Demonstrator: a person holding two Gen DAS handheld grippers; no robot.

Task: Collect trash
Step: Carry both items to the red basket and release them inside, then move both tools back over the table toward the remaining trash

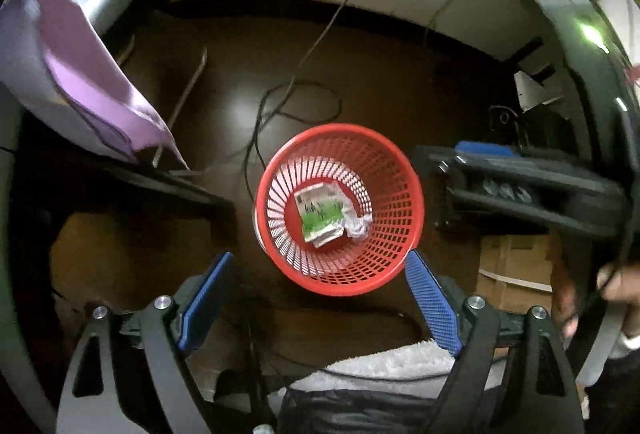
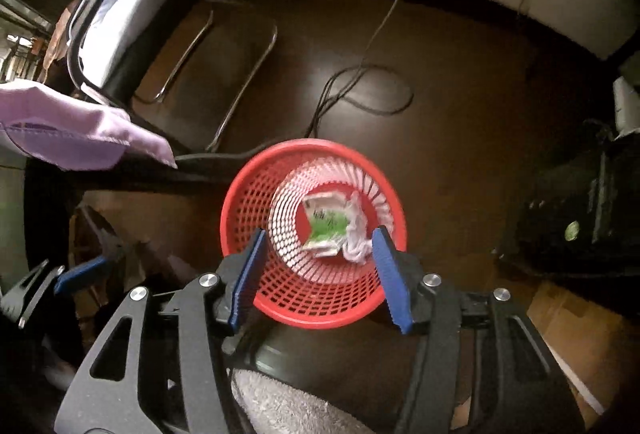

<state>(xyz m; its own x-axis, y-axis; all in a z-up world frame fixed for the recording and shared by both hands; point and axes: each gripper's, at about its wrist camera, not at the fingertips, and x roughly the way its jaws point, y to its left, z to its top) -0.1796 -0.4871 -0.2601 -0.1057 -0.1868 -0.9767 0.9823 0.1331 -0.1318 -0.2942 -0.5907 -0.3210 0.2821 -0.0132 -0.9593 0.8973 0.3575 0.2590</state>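
Basket stands upright, mouth up, wrapper flat inside.

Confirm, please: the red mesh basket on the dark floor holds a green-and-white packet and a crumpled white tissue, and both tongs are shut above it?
One detail is wrong: the tongs are open, not shut. Both wrist views show it: the left tongs and right tongs stand apart with nothing between them. The red mesh basket does hold the green-and-white packet and crumpled white tissue.
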